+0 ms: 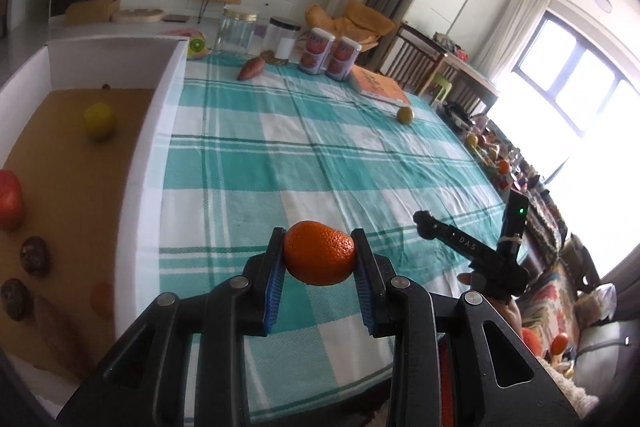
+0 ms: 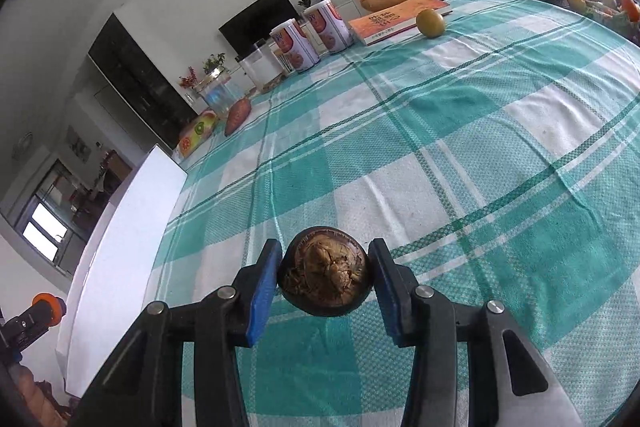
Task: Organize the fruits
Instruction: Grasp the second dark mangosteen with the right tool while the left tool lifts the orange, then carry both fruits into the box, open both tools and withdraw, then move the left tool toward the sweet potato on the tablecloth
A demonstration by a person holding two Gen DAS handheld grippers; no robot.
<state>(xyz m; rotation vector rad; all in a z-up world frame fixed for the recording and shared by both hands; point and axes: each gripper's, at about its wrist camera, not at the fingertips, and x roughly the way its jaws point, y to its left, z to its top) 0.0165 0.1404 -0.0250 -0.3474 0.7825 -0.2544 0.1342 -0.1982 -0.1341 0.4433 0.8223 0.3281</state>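
My left gripper is shut on an orange and holds it above the checked tablecloth, just right of the white box. The box holds a yellow fruit, a red fruit, two dark brown round items and a brown sweet potato. My right gripper is shut on a dark brown water chestnut above the cloth; the box wall stands to its left. A green-yellow fruit lies by the book; it also shows in the right wrist view. A sweet potato lies at the far edge.
The table carries a teal checked cloth. At its far edge stand a glass jar, a plastic jar, two printed cans, an orange book and a fruit-print box. The right gripper's handle is at the right.
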